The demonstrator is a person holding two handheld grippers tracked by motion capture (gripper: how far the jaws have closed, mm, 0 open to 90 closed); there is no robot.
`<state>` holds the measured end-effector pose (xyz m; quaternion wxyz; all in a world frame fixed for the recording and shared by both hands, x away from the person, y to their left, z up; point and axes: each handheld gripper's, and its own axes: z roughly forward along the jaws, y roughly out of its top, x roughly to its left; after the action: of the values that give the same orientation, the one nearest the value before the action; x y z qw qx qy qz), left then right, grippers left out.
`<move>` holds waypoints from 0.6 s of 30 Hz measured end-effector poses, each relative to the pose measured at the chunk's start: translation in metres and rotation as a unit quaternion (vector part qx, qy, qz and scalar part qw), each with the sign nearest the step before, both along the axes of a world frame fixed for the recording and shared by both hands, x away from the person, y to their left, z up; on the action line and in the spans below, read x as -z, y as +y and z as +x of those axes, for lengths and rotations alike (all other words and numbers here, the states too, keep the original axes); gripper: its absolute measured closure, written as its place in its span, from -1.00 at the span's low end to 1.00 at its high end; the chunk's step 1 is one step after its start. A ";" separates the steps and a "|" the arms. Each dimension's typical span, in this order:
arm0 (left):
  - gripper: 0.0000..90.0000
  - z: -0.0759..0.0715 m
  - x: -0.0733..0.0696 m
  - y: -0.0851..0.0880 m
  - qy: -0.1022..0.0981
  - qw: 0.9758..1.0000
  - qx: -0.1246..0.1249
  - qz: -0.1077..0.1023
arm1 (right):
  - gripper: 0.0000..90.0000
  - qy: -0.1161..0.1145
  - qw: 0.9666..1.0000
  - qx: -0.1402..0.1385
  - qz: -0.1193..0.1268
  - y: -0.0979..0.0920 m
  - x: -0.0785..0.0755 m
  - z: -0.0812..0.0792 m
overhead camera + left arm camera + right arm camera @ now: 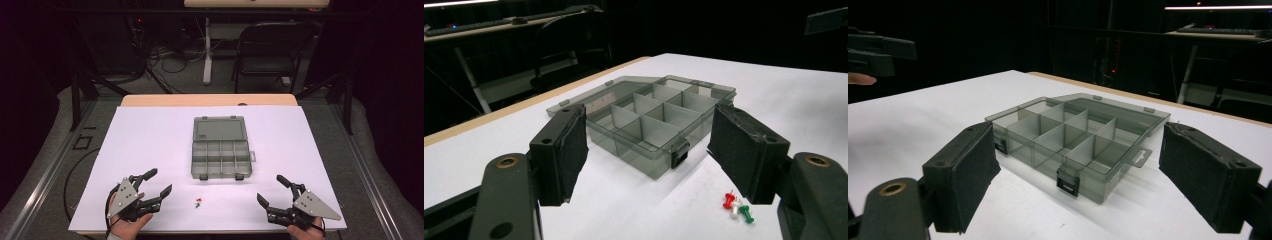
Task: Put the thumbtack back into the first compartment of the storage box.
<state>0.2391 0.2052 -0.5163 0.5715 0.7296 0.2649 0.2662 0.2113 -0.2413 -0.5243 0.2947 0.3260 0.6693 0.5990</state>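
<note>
- A white worktop point(150, 135) carries a grey, see-through compartment box point(220, 148) near its middle; the box stands open with its lid point(219, 128) folded flat on the far side.
- The tray of the box is split by dividers into two rows of compartments, and those that can be seen hold nothing; two dark latches sit on its near wall, and a small tab juts from its right side.
- Three pushpins point(198, 202), one red, one white and one green, lie close together on the worktop, nearer the person than the box and apart from it, between the two grippers.
- The left gripper point(154, 184) is held in the person's left hand point(131, 226) at the near left of the worktop; its jaws stand wide apart with nothing between them, aimed toward the box.
- In the left gripper view the pushpins point(738, 206) lie just beside the right-hand jaw, with the box point(649, 122) beyond.
- The right gripper point(270, 192) is held at the near right of the worktop, its jaws likewise spread wide and empty.
- In the right gripper view the box point(1078, 140) sits ahead between the two jaws, untouched.
- Beyond the worktop, a dark folding chair point(270, 50) stands on the floor among loose cables.
</note>
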 end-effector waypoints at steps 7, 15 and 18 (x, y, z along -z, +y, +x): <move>-0.31 0.001 0.000 -0.002 0.003 1.000 0.005 0.002 | -0.68 -0.003 1.000 -0.003 -0.019 0.001 0.001 -0.002; -0.30 0.004 0.000 -0.006 0.028 1.000 0.005 0.002 | -0.68 -0.003 1.000 -0.001 -0.021 0.001 0.001 0.000; -0.30 0.006 -0.001 -0.008 0.035 0.999 0.006 0.003 | -0.68 -0.002 1.000 -0.003 -0.021 0.002 0.002 0.001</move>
<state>0.2447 0.1970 -0.5149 0.5612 0.7417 0.2798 0.2381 0.2124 -0.2394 -0.5258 0.3010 0.3167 0.6824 0.5861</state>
